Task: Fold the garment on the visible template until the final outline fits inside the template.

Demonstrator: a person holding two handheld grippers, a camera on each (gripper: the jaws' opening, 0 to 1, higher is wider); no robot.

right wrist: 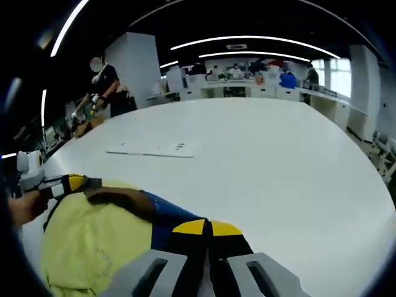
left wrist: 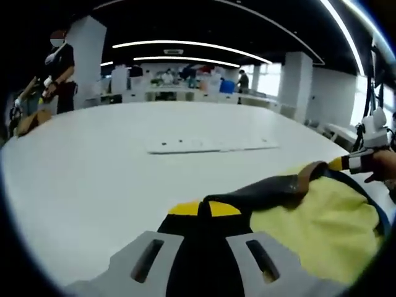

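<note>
Yellow fabric garment with blue trim [left wrist: 322,223] stretched between both clenched grippers: left gripper [left wrist: 204,209], right gripper [right wrist: 207,228]; white flat template [left wrist: 210,145] lies beyond.

Open tabletop ahead
The white table [left wrist: 93,173] lies bare beyond the yellow garment [left wrist: 322,229]; only a flat white sheet [right wrist: 154,148] lies mid-table.

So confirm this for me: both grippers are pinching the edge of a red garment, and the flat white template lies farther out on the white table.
One thing is wrong: the garment is yellow with blue trim, not red, as the left gripper view shows. The rest holds: the left gripper and the right gripper are each closed on its edge, and the flat white template lies farther out on the white table.
</note>
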